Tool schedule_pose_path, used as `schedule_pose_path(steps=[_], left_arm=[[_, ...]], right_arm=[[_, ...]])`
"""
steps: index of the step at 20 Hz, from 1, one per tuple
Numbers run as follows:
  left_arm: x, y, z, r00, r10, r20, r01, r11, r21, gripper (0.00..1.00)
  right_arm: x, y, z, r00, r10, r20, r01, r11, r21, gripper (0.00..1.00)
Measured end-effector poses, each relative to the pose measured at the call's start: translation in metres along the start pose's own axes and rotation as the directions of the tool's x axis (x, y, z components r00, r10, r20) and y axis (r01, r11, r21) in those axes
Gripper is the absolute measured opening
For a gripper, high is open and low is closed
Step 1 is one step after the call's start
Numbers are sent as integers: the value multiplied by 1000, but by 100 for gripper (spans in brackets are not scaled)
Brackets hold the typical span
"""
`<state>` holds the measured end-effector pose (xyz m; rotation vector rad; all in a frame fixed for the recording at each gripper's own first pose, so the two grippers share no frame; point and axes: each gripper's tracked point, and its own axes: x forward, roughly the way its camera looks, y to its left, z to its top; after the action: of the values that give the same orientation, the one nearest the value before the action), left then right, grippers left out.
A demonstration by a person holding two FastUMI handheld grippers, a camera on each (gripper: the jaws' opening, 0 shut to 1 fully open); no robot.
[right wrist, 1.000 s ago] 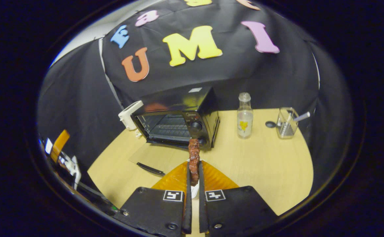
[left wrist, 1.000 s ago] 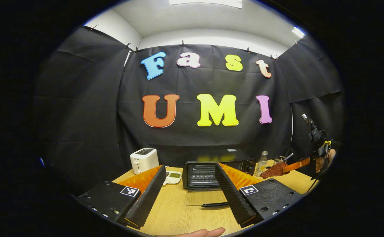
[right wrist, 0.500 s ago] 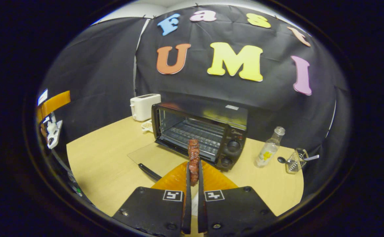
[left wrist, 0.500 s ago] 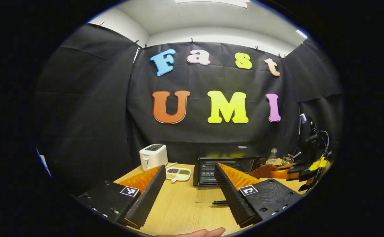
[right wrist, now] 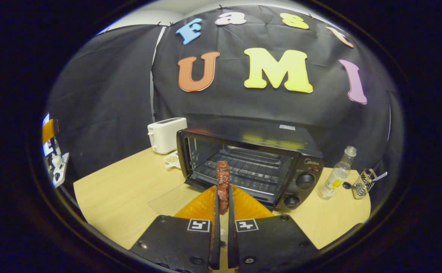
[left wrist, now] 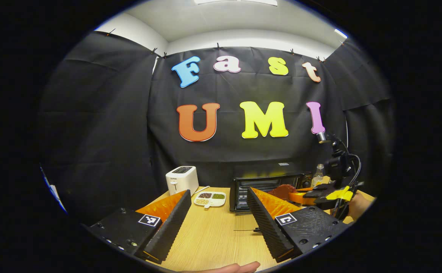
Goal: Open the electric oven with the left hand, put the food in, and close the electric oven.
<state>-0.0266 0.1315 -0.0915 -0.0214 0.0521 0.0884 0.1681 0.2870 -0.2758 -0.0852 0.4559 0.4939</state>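
A: Black-and-orange right gripper [right wrist: 221, 212] sits at six o'clock in the right gripper view, fingers nearly closed on one reddish-brown piece of food [right wrist: 223, 185].

B: Where's the food against the oven [right wrist: 249, 163]?

A: Its tip lines up with the open mouth, above the glass door [right wrist: 168, 199] lying flat on the table [right wrist: 122, 197]. Whether it is inside yet, I cannot tell.

B: So opening's done?

A: I'd judge so. Placing the food on the rack [right wrist: 243, 170] and closing the door remain.

B: And the left gripper [left wrist: 217, 206]?

A: Spread wide, holding nothing.

B: Farther back?

A: One toaster [right wrist: 166, 133] at ten o'clock, one dish [left wrist: 210, 198] beside it, then one bottle [right wrist: 336, 175] and one wire holder [right wrist: 363, 178] at three o'clock.
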Motion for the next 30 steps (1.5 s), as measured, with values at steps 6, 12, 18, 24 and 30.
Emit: schedule_pose_path(steps=[6,12,18,24,30], left_arm=[[-6,6,28,998,6,64,-7,1000,29,94],[-16,19,32,998,22,65,-23,1000,8,95],[-26,28,32,997,45,61,-46,999,10,95],[-29,22,32,997,38,60,-39,999,25,95],[-27,14,23,999,21,50,-21,1000,-1,95]], right_arm=[[55,6,16,1000,7,-3,-7,993,115,12],[103,-4,27,999,40,-8,-33,907,421,12],[146,-34,15,998,19,-59,26,732,681,13],[147,-56,0,994,-33,-105,97,719,689,25],[134,-63,0,992,-67,-105,113,841,529,62]])
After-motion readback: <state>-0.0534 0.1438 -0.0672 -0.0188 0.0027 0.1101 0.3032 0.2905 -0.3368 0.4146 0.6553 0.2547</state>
